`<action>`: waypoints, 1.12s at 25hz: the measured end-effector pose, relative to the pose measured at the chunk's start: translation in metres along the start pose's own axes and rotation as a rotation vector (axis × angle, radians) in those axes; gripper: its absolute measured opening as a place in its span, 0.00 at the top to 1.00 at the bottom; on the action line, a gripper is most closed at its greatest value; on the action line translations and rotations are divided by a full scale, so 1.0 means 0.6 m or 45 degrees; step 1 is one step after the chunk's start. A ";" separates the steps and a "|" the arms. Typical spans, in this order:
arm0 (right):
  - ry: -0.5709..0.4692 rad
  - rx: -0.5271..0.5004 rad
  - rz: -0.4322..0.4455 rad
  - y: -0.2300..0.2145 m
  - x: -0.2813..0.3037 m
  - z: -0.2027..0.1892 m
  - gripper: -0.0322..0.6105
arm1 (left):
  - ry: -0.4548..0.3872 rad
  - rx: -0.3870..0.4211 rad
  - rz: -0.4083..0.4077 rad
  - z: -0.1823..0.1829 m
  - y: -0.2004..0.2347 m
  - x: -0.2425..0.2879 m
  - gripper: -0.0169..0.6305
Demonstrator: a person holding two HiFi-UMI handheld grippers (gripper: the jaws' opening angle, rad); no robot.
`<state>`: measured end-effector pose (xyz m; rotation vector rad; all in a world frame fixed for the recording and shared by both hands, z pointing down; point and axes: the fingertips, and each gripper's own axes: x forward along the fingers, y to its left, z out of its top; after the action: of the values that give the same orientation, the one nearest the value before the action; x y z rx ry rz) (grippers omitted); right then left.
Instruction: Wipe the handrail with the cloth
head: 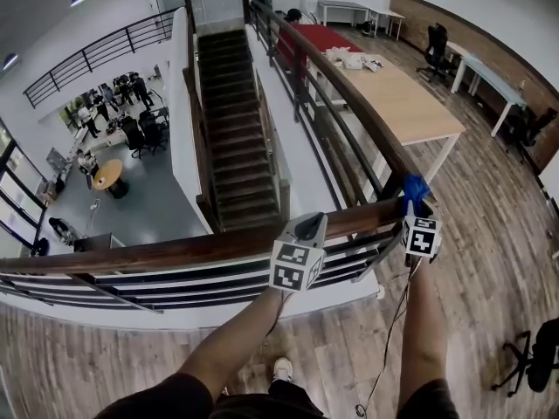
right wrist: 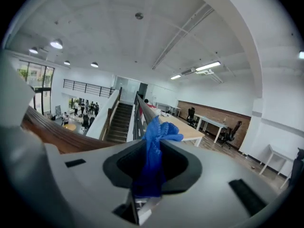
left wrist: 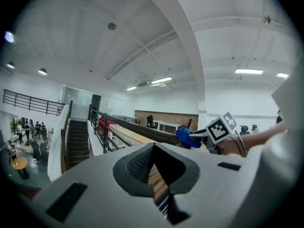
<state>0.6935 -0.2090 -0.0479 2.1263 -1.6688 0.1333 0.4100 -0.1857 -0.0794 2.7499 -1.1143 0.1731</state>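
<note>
A wood-plank floor [head: 489, 234] runs along an upper level that looks out over a grey lower floor [head: 148, 199], where a group of people [head: 122, 90] stands near desks. A dark staircase [head: 231, 138] links the two levels, and beside it on the upper level stands a long wooden table [head: 402, 103] with a red cover at its far end and pale items lying on it. A black office chair [head: 434, 51] stands beyond the table. The handrail [head: 175, 251] – a brown wooden top on dark metal bars – crosses the foreground from left to right, turns a corner and runs away beside the table. The left gripper [head: 307, 227] sits against the near side of the rail left of that corner; in the left gripper view its jaws [left wrist: 154, 175] are drawn together with nothing clamped between them, only a slit through which the rail's wood shows. The right gripper [head: 414, 201] is at the corner itself, its jaws clenched on the blue cloth [head: 414, 186]. In the right gripper view the cloth [right wrist: 156, 137] stands up out of the jaws in a bunched tuft, with the rail stretching ahead – and from the left gripper view the same blue bundle [left wrist: 186, 137] lies right at the rail top.
</note>
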 end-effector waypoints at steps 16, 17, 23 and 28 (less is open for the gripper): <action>-0.384 0.054 0.735 0.780 -0.397 0.065 0.81 | -0.096 -0.085 0.272 -0.117 0.309 -0.495 0.97; -0.391 0.057 0.794 0.830 -0.424 0.065 0.81 | -0.095 -0.107 0.333 -0.129 0.336 -0.540 0.97; -0.326 0.031 1.127 1.139 -0.558 0.034 0.81 | -0.066 -0.293 0.708 -0.234 0.509 -0.819 0.97; -0.266 -0.069 1.281 1.353 -0.596 0.001 0.81 | -0.040 -0.324 0.925 -0.321 0.622 -0.999 0.97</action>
<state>-0.1702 -0.0340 0.0542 1.0994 -2.6701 0.1553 -0.2873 -0.0039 0.0489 2.0275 -1.9395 0.0665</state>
